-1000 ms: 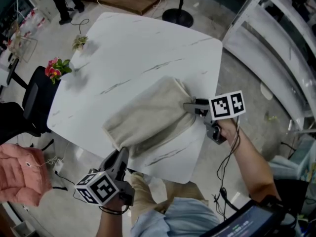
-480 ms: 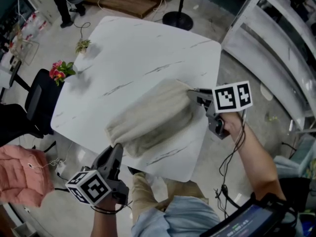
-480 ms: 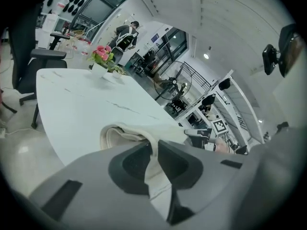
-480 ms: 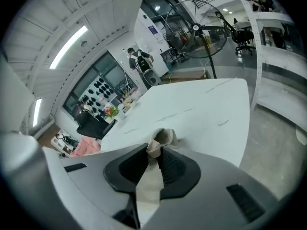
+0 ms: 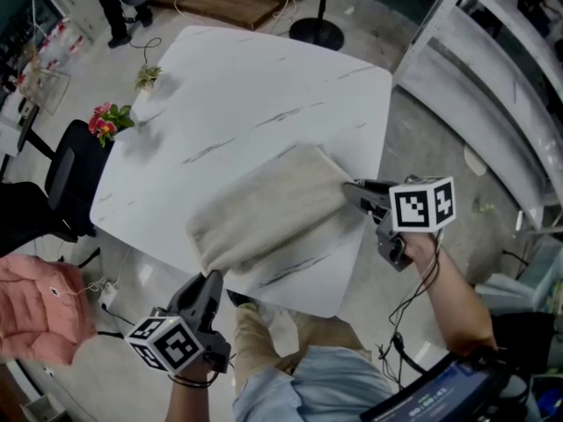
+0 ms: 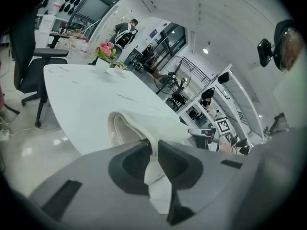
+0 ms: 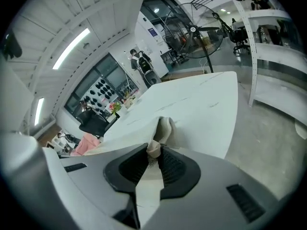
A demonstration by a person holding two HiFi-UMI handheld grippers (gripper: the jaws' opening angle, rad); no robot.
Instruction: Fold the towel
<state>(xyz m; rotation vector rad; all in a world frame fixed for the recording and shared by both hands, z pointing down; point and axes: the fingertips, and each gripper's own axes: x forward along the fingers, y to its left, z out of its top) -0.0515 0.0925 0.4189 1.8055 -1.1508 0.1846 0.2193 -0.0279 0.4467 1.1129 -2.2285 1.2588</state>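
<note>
The beige cloth towel (image 5: 264,209) lies mid-frame on the white marble table (image 5: 246,86); the left gripper (image 5: 211,281) clamps its lower corner, and the right gripper (image 5: 354,189) (jaws just now closing) pinches its right corner.

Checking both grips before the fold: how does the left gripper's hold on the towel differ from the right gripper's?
The left gripper pinches the towel at its near corner, the right gripper at its right-hand corner. The left gripper's jaws clamp a thin edge; the right gripper's have just been closing onto a bunched tip. Both are shut on the towel.
</note>
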